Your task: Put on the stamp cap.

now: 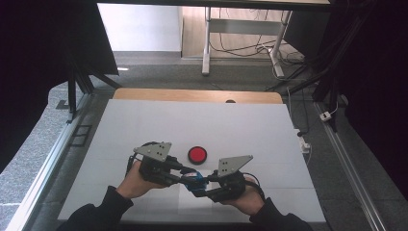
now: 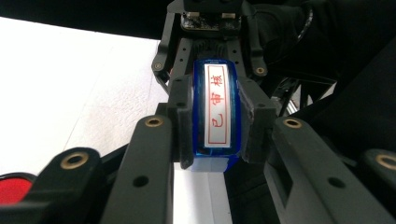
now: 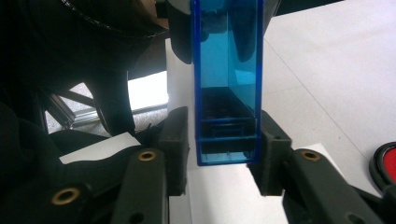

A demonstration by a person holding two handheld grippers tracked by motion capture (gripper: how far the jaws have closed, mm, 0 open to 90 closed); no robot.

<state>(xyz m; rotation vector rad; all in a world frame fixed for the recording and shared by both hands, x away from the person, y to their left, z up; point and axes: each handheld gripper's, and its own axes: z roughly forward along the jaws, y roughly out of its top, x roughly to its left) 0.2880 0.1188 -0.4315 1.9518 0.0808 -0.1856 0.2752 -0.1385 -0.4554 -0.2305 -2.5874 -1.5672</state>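
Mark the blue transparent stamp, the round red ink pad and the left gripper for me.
blue transparent stamp [image 2: 218,109], left gripper view, white face with red characters.
round red ink pad [image 1: 197,154], high view, red centre.
left gripper [image 2: 217,121], left gripper view, midway between fingertips.

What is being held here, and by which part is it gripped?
A blue stamp is held between the two grippers. The left gripper clamps its sides near the lettered face; the right gripper's pads flank the other end, contact unclear.
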